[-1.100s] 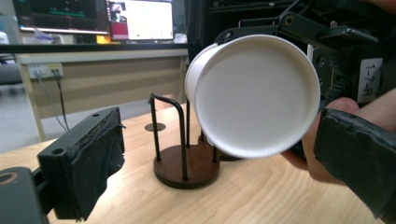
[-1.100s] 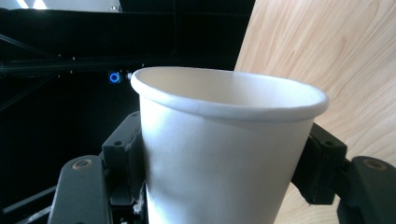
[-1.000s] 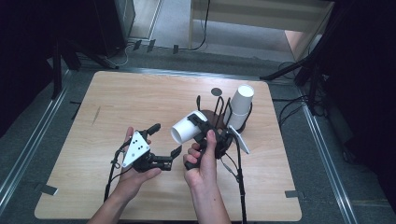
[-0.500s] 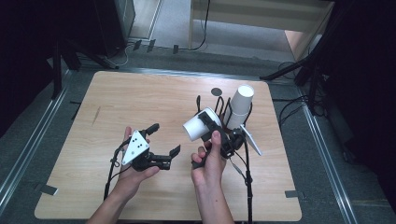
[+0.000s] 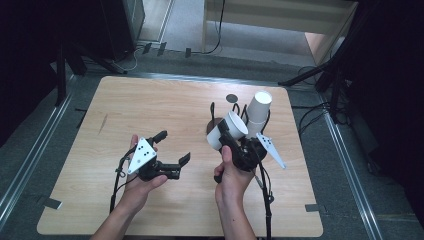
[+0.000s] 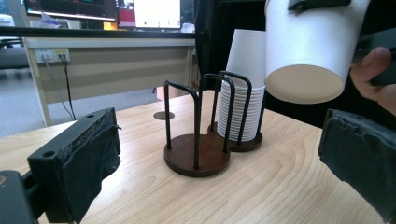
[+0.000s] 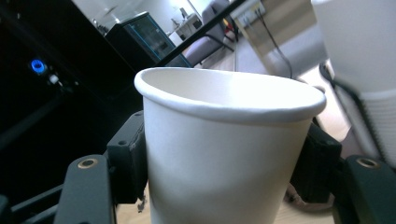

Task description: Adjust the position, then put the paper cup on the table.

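Observation:
My right gripper (image 5: 231,134) is shut on a white paper cup (image 5: 227,129), held tilted in the air with its rim toward the far right. In the right gripper view the cup (image 7: 224,140) sits between both jaws. It hangs above a dark wooden holder with black wire loops, whose nearer base (image 6: 196,156) is empty. The farther base carries a tall stack of white cups (image 5: 259,111), also seen as the stack (image 6: 245,88) in the left gripper view. My left gripper (image 5: 173,147) is open and empty, low over the table, left of the holder.
A small dark round mark (image 5: 231,98) lies on the wooden table (image 5: 150,105) behind the holder. The right gripper's cable (image 5: 265,200) trails to the table's front edge. A desk and cables stand beyond the far edge.
My right gripper has carried the cup to the right and a little farther away, toward the holder and the stack. The left gripper has stayed nearly in place, open.

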### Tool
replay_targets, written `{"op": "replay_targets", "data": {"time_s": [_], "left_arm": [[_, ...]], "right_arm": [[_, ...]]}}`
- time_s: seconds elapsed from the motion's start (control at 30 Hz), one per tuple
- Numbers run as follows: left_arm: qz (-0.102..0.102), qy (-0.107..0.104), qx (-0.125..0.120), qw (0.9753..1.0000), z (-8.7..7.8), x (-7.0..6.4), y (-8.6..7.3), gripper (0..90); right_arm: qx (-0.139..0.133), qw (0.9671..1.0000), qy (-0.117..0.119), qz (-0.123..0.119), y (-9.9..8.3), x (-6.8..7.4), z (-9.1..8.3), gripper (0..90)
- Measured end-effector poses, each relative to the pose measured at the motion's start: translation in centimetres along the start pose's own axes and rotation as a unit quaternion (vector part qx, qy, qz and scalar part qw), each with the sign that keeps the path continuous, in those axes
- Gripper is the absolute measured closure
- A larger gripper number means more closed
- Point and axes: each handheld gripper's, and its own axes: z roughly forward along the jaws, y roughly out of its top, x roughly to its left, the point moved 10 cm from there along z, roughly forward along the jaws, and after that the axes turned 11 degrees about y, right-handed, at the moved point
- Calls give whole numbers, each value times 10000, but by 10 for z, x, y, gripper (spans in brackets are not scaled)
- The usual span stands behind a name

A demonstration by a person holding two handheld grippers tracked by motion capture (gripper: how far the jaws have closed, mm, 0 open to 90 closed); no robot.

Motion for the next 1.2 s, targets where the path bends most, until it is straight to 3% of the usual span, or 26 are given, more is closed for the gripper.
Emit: {"op": "replay_targets", "data": {"time_s": [0.13,0.27,0.5,0.63,0.7,0.77,0.9,1.0,1.2], "left_arm": [[-33,27,15,10000,-1,2,0,0],[-79,80,15,9999,-3,8,1,0],[-132,138,95,9998,-4,18,0,0],[-135,162,165,9996,-7,25,-2,0],[-180,250,236,9992,-8,32,-4,0],[-261,336,269,9987,-10,41,-5,0],[-286,483,223,9982,-16,56,-6,0],[-337,435,197,9983,-23,62,-6,0],[-388,374,408,9977,-47,79,-17,0]], "right_arm": [[-10,9978,-85,-657,7,0,-7,326],[-18,9911,-240,-1309,16,-3,-14,319],[43,9801,-409,-1943,25,-11,-21,311],[39,9760,-398,-2139,27,-15,-26,308],[63,9740,-397,-2231,30,-18,-28,308],[53,9744,-265,-2231,32,-18,-30,307],[-28,9698,-276,-2425,39,-25,-37,307],[-112,9666,-266,-2548,43,-31,-41,316],[13,9617,-190,-2736,42,-51,-45,323]]}}
